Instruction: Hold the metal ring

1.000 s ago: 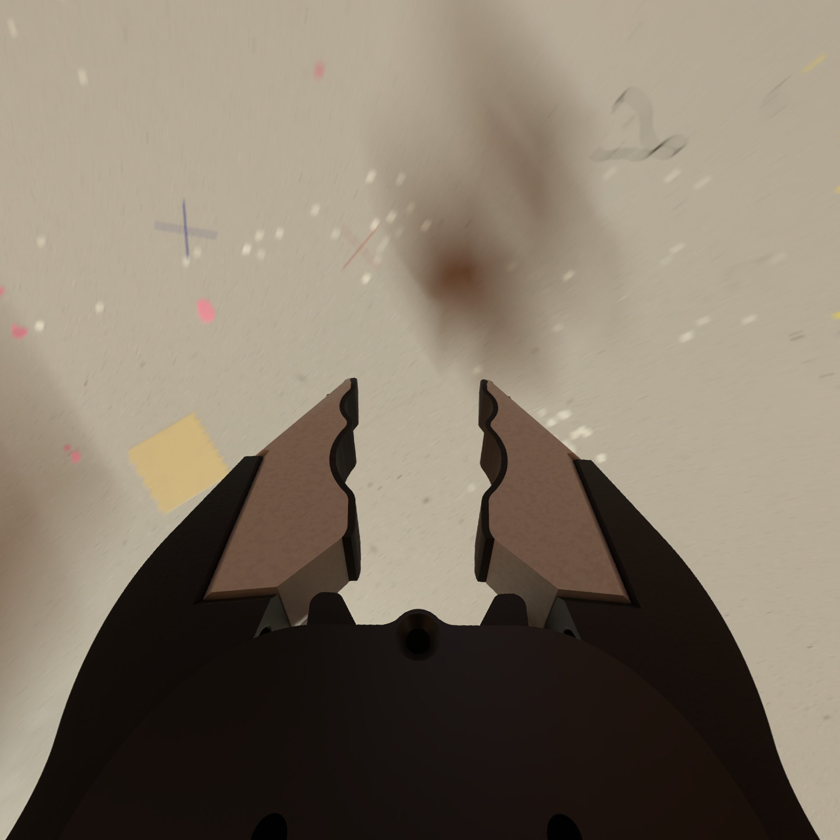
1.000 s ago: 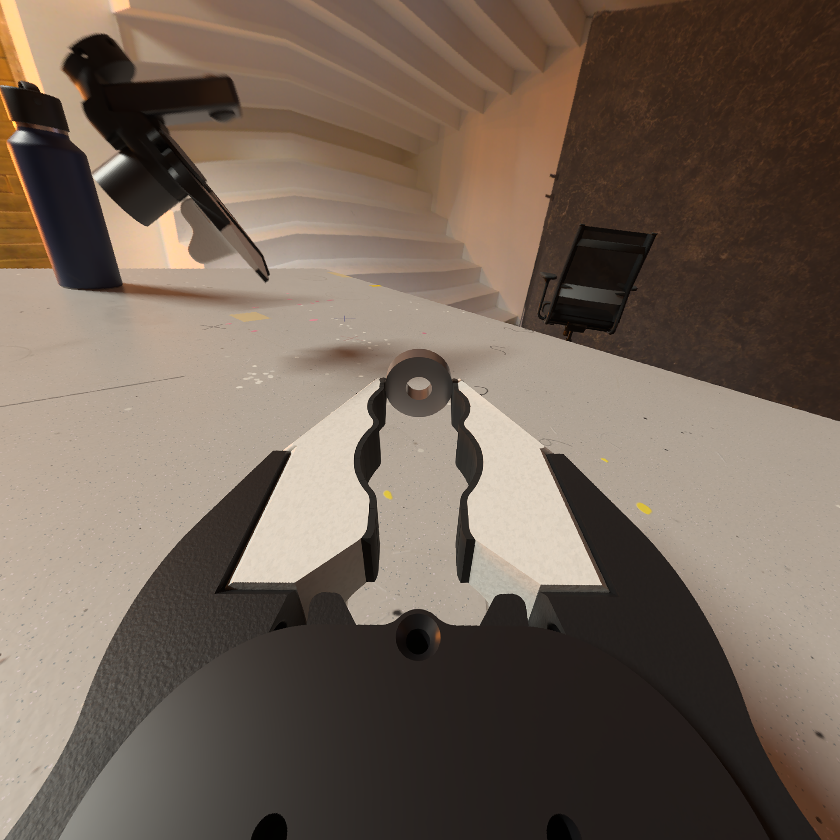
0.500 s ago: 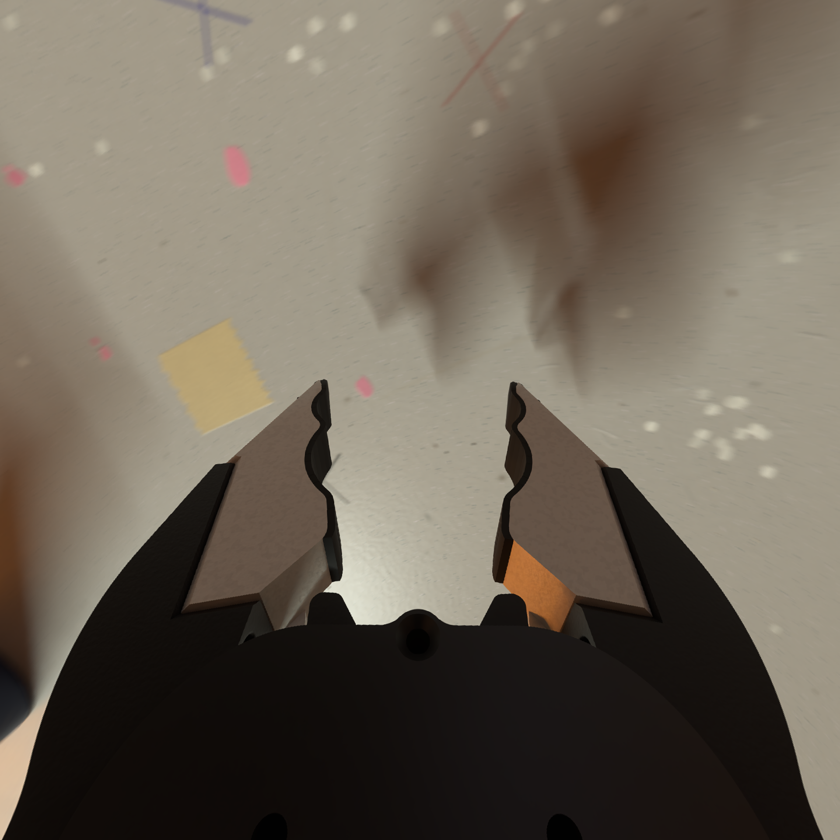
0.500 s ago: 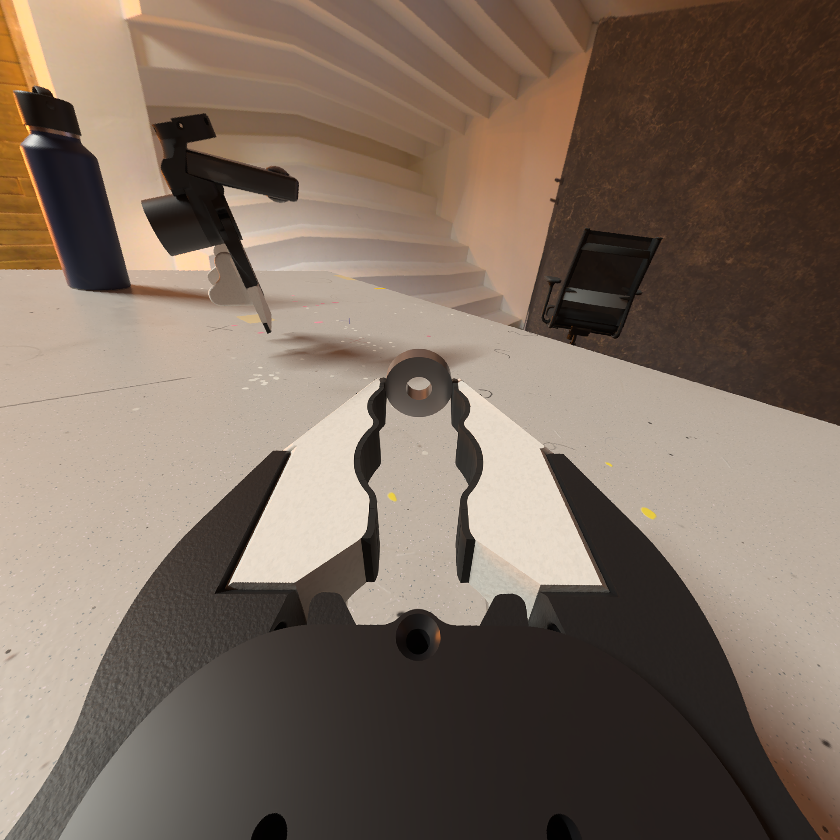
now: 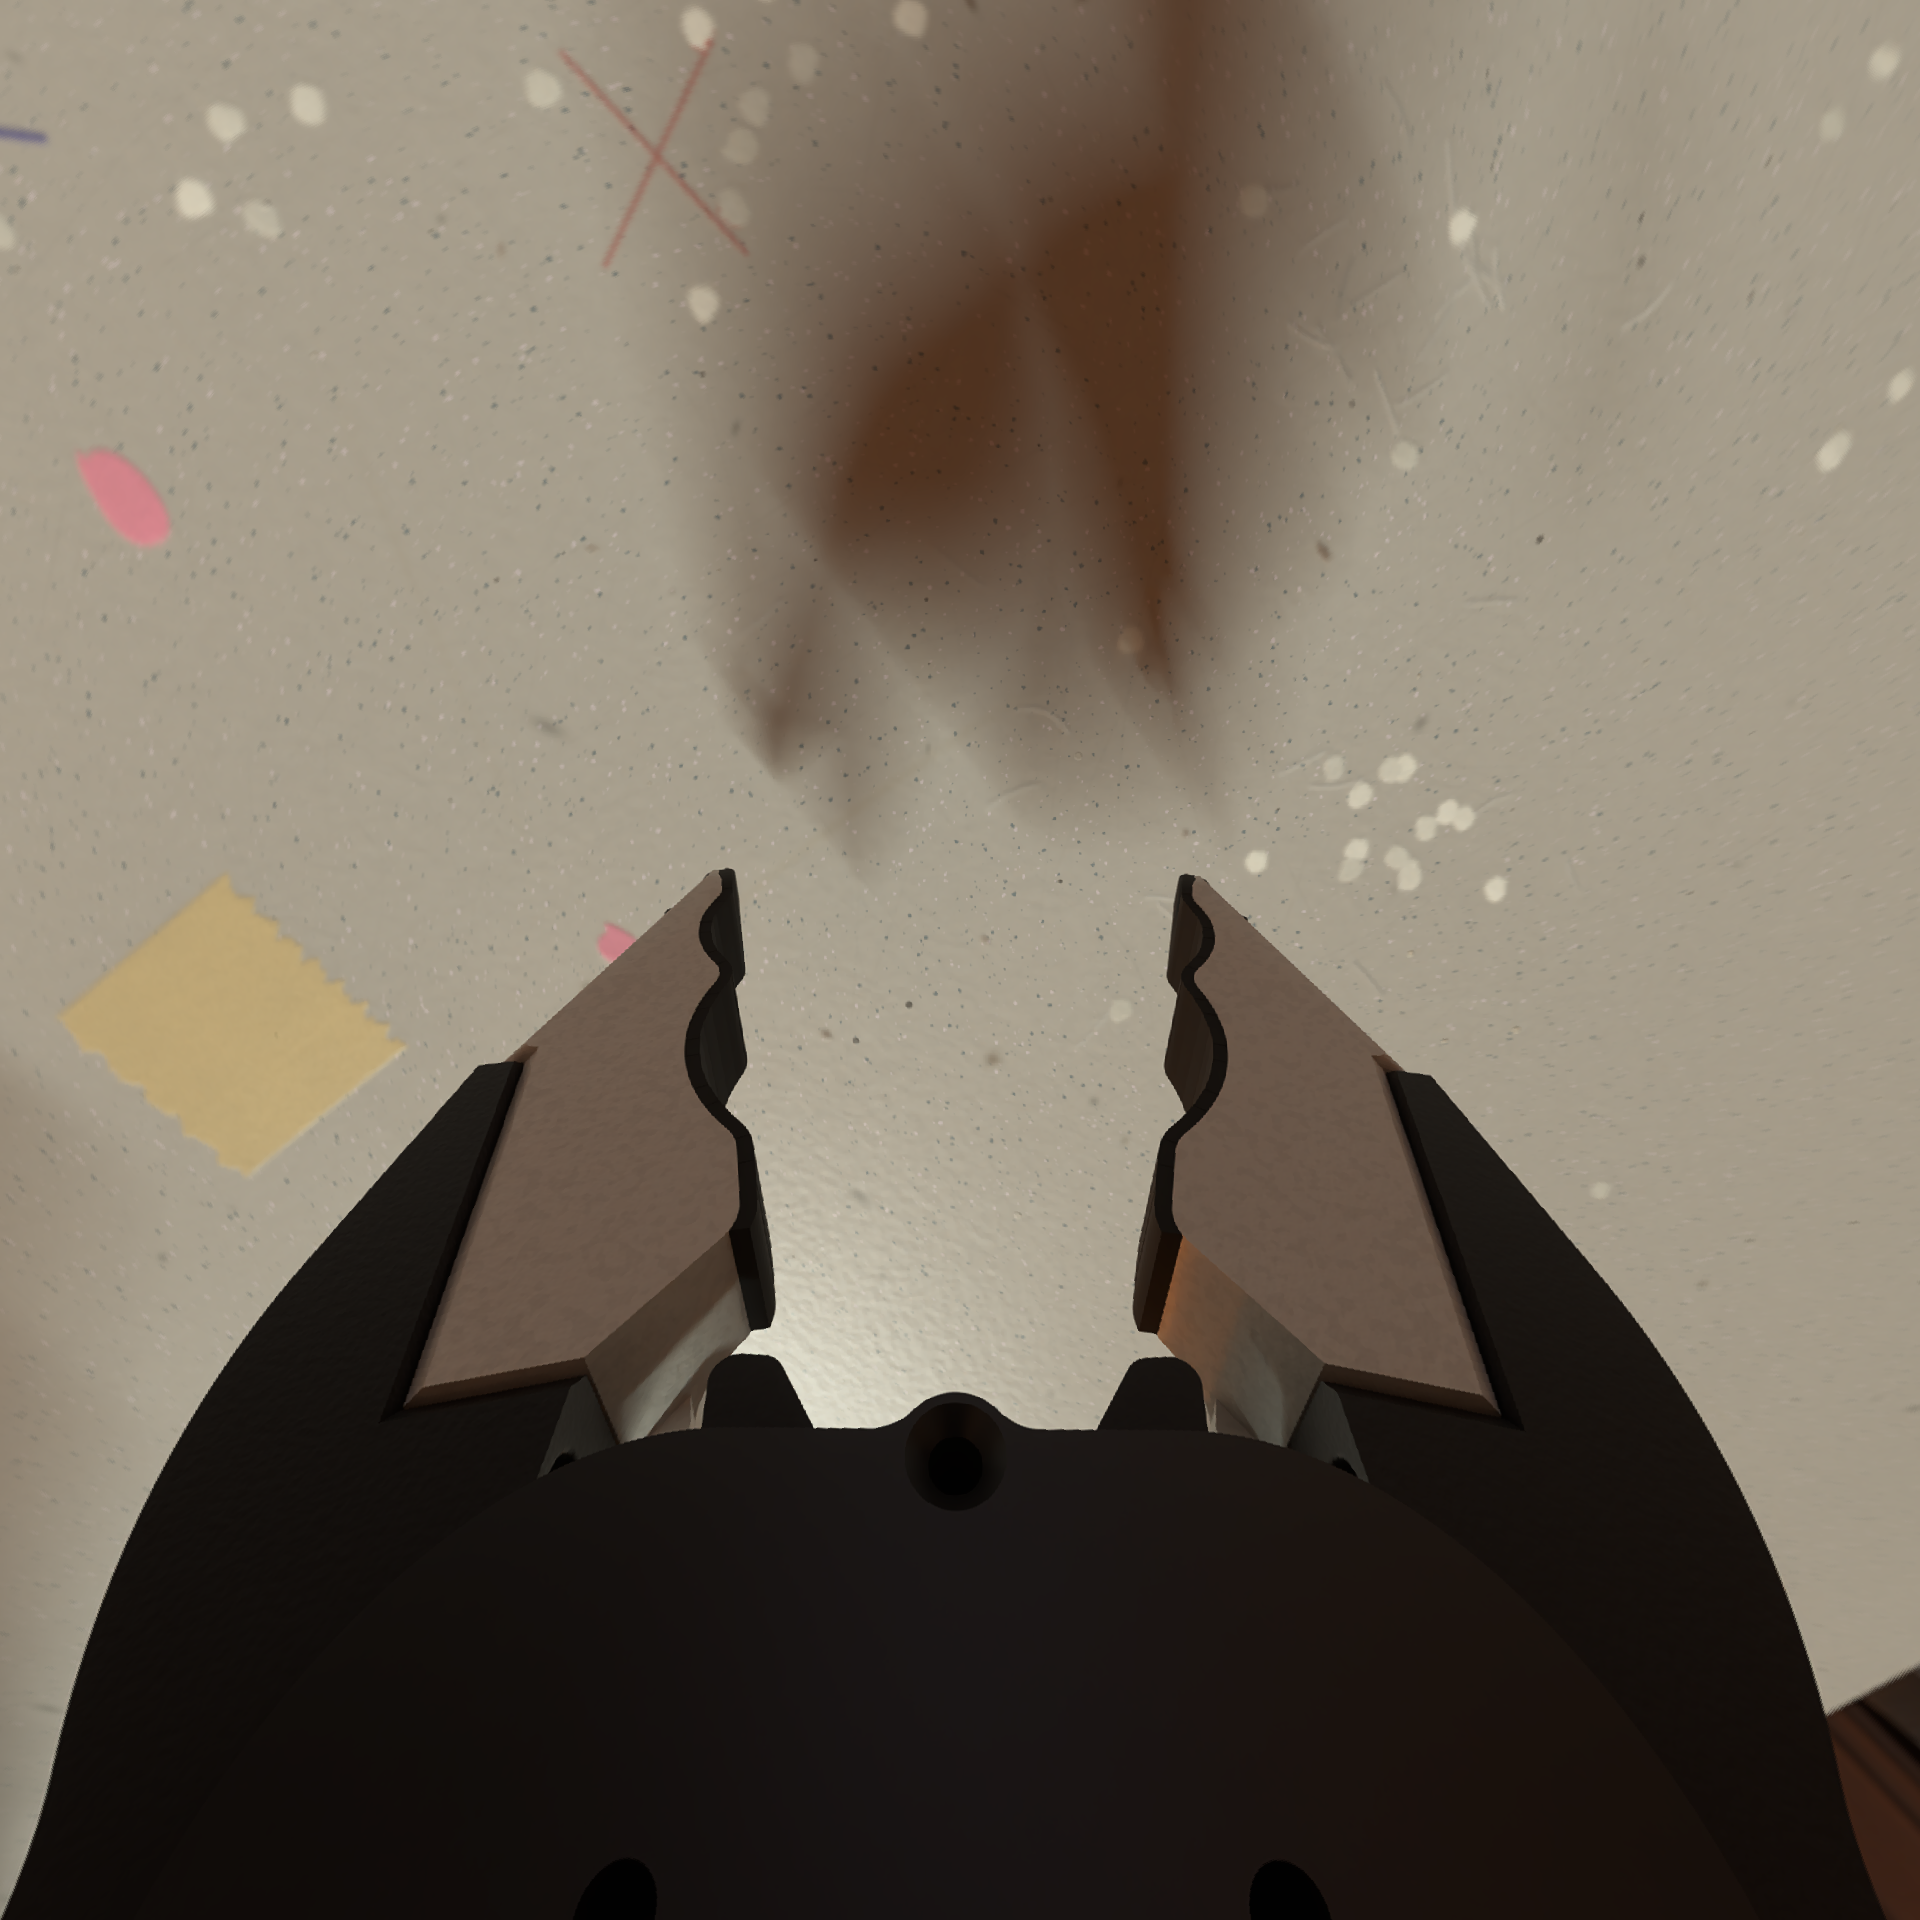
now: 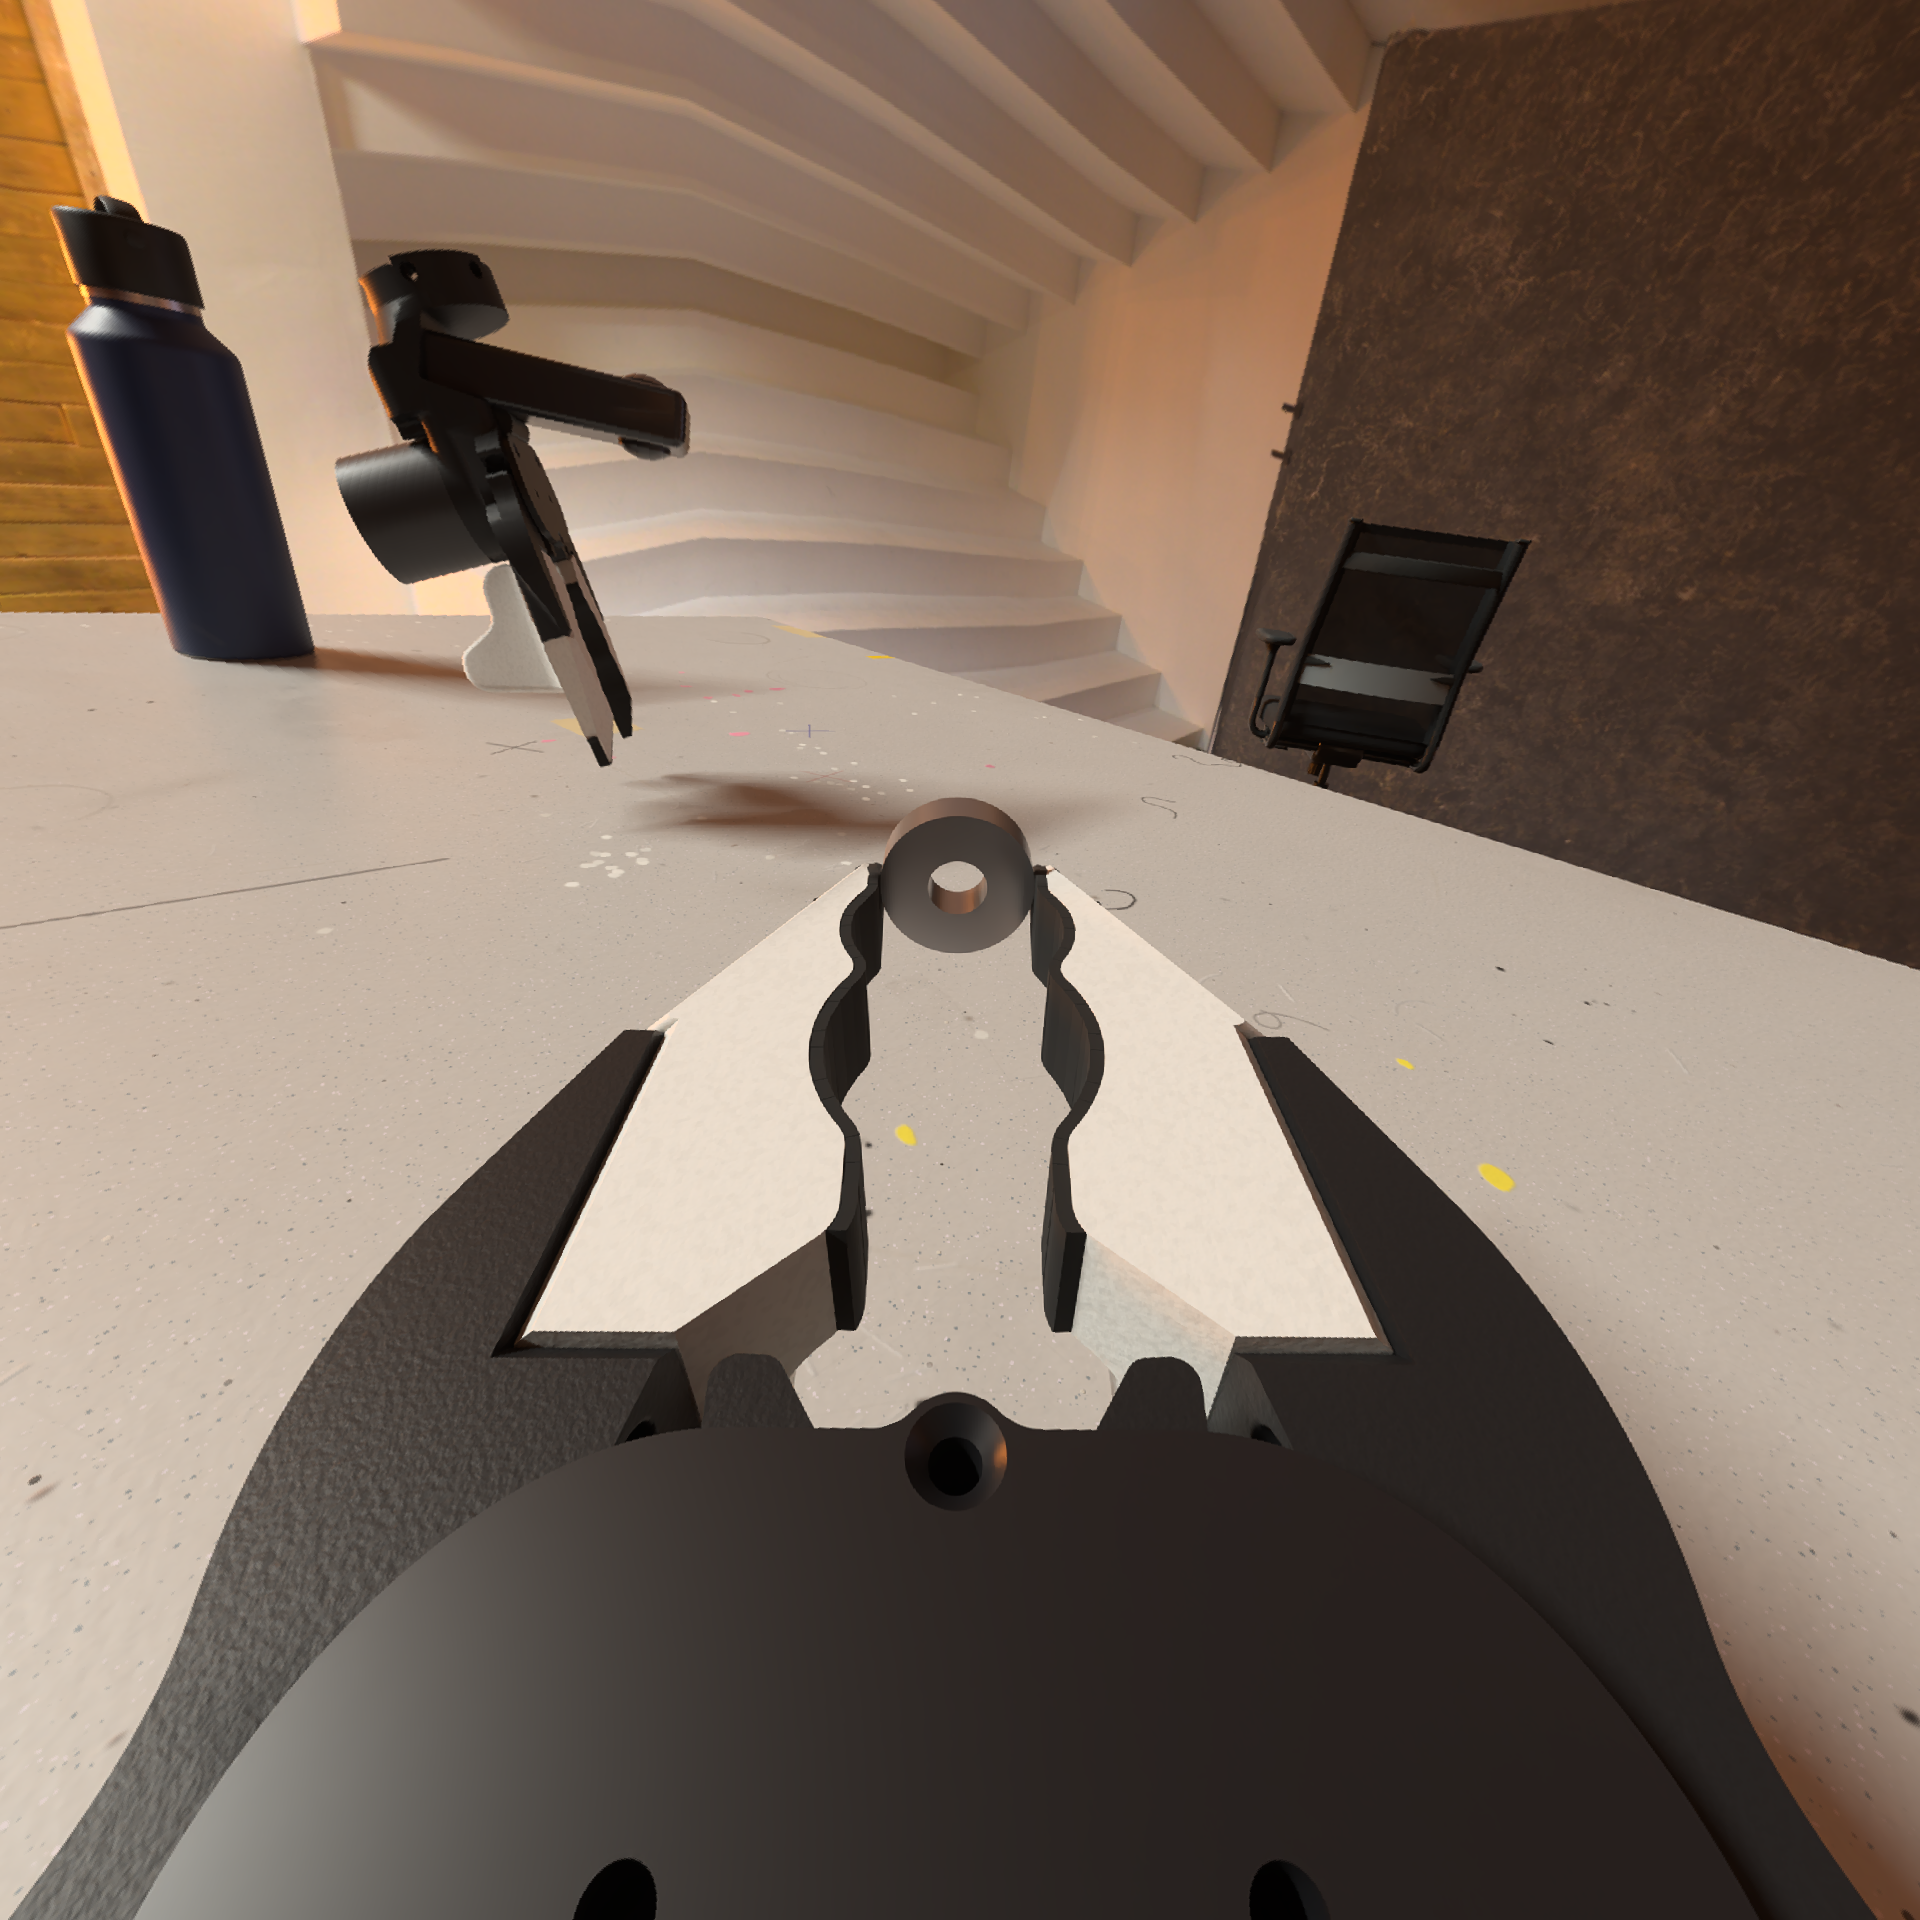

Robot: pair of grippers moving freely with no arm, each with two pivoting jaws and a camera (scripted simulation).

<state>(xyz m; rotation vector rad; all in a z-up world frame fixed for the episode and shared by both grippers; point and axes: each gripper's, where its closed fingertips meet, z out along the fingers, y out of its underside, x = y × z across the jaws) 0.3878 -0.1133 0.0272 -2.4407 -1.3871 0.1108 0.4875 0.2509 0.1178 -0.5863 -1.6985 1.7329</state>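
The metal ring (image 6: 956,891) is a thick grey washer with a small hole, held upright above the table between the tips of my right gripper (image 6: 958,883), which is shut on it. My left gripper (image 5: 956,894) is open and empty, pointing steeply down at the speckled beige table (image 5: 416,623) just above its surface. The ring does not show in the left wrist view. In the right wrist view the left gripper (image 6: 603,727) hangs to the far left of the ring, its tips near the table.
A dark blue bottle (image 6: 177,447) stands at the table's far left. A yellow paper scrap (image 5: 234,1023) lies left of the left gripper. The table's far edge (image 6: 1455,831) runs diagonally on the right, with an office chair (image 6: 1382,644) and stairs beyond.
The left gripper has come down toward the table, moved closer to the ring's side and opened wider. The right gripper and the ring have stayed still.
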